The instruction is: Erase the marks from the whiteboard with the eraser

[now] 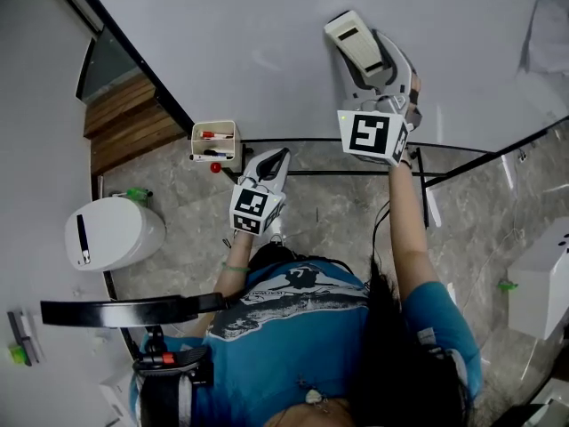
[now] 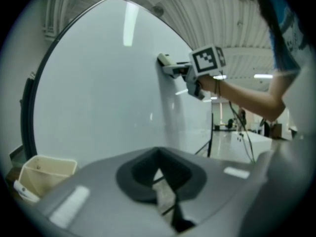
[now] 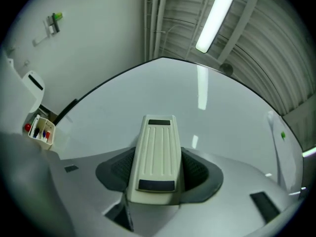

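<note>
Closest to the lens in the right gripper view, the cream ribbed eraser (image 3: 157,154) sits clamped between the jaws of the right gripper (image 3: 158,169). Its back faces the camera and its far end reaches out over the whiteboard (image 3: 217,132). From the left gripper view the eraser's tip looks to be touching the board, toward its right side, though whether the felt lies flat there is hard to judge. The left gripper (image 1: 269,165) hangs low by the board's bottom edge, jaws closed together on nothing. It is just beside the cream marker holder (image 1: 214,142) at that edge.

I judge a wiping stroke to be in hand. No marks show on the surface in any of the three views, only lamp reflections, and faint marks could be lost in the glare. The next move calls for firm, even pressure and a sweep across whatever patch is not yet clean.
</note>
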